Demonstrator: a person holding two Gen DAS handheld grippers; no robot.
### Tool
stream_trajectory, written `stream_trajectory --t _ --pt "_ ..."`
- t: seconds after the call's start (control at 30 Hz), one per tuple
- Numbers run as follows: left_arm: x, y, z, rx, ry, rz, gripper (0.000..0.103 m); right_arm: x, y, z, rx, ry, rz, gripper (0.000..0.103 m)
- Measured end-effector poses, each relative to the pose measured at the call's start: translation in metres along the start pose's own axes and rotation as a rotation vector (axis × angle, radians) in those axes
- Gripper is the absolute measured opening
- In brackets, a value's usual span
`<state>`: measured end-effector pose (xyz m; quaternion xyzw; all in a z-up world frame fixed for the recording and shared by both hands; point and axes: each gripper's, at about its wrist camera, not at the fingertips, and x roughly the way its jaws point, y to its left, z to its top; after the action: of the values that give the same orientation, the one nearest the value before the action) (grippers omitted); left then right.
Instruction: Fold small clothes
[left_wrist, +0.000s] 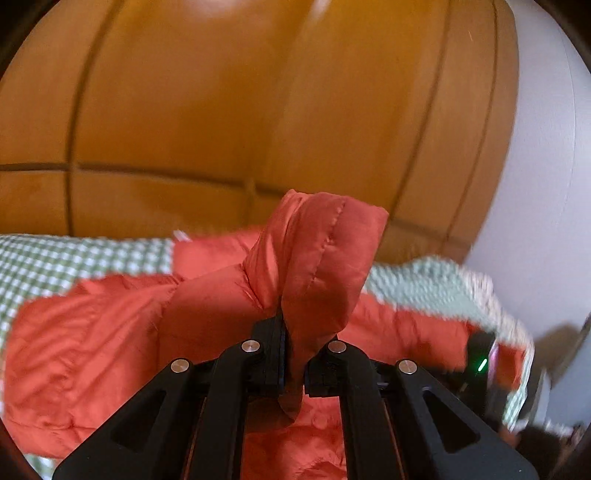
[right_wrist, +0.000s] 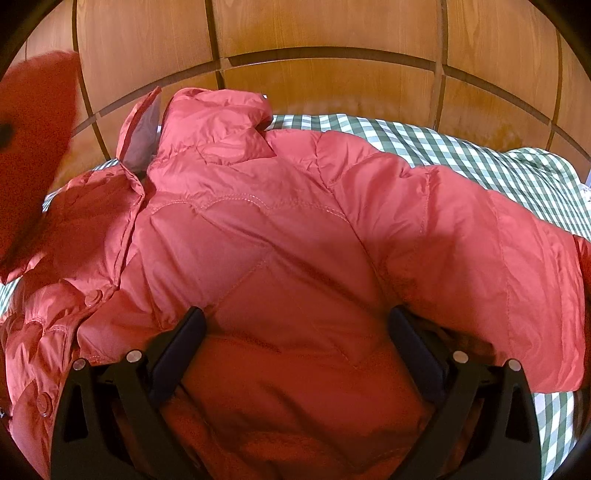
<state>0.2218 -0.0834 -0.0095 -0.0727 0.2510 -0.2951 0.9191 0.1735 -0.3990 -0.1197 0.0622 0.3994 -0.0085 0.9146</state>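
A green-and-white checked cover (right_wrist: 491, 155) lies over the bed, and its far edge runs against a glossy orange-brown wooden panel wall (right_wrist: 332, 33) cut by dark grooves; in my left view a pale grey wall (left_wrist: 546, 184) meets the wood on the right. The red puffer jacket (right_wrist: 288, 229) is spread over most of the cover, hood toward the wooden wall and one sleeve stretched toward the right edge. My left gripper (left_wrist: 293, 365) is clamped tight on a padded fold of the jacket, lifted above the bed. My right gripper (right_wrist: 295, 354) rests on the jacket's body, jaws wide apart.
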Motion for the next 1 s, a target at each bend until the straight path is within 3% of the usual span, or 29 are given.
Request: stream_trajectory --t 0.17,0.27,0.33,0.37,0.4,0.43,0.5,0.6,0.77,0.83,0.9,1.0 --pt "0.052 -0.009 -0.042 0.094 0.150 0.016 0.003 0.000 0.000 0.000 0.000 0.000 0.001 0.099" --pt "0.062 -0.010 -0.053 0.122 0.192 -0.010 0.012 0.001 -0.001 -0.001 0.005 0.001 0.005 0.100" --pt "0.062 -0.011 -0.054 0.119 0.204 -0.035 0.028 0.002 -0.001 -0.001 0.007 0.001 0.007 0.100" --pt "0.059 -0.011 -0.055 0.120 0.206 -0.051 0.050 0.002 0.000 -0.001 0.007 0.001 0.006 0.100" --pt "0.055 -0.013 -0.053 0.123 0.206 -0.059 0.087 0.002 -0.001 -0.001 0.007 0.001 0.006 0.100" --pt "0.047 -0.015 -0.051 0.129 0.188 -0.056 0.098 0.002 -0.001 -0.001 0.007 0.001 0.006 0.100" --pt "0.027 -0.016 -0.050 0.150 0.122 -0.072 0.099 0.002 -0.001 -0.001 0.007 0.001 0.006 0.100" --pt "-0.001 -0.013 -0.047 0.150 0.094 -0.058 0.099 0.001 0.000 -0.001 0.006 -0.003 0.004 0.100" --pt "-0.071 0.030 -0.047 0.033 0.004 0.051 0.099 -0.013 0.000 -0.001 0.013 -0.062 -0.004 0.098" --pt "-0.095 0.051 -0.047 -0.006 -0.020 0.117 0.099 -0.024 0.003 0.003 0.007 -0.091 -0.003 0.092" --pt "-0.119 0.076 -0.055 -0.031 -0.020 0.197 0.099 -0.035 0.011 0.011 -0.001 -0.109 0.036 0.089" --pt "-0.132 0.101 -0.064 -0.037 0.039 0.281 0.099 -0.040 0.031 0.030 0.004 -0.079 0.168 0.089"
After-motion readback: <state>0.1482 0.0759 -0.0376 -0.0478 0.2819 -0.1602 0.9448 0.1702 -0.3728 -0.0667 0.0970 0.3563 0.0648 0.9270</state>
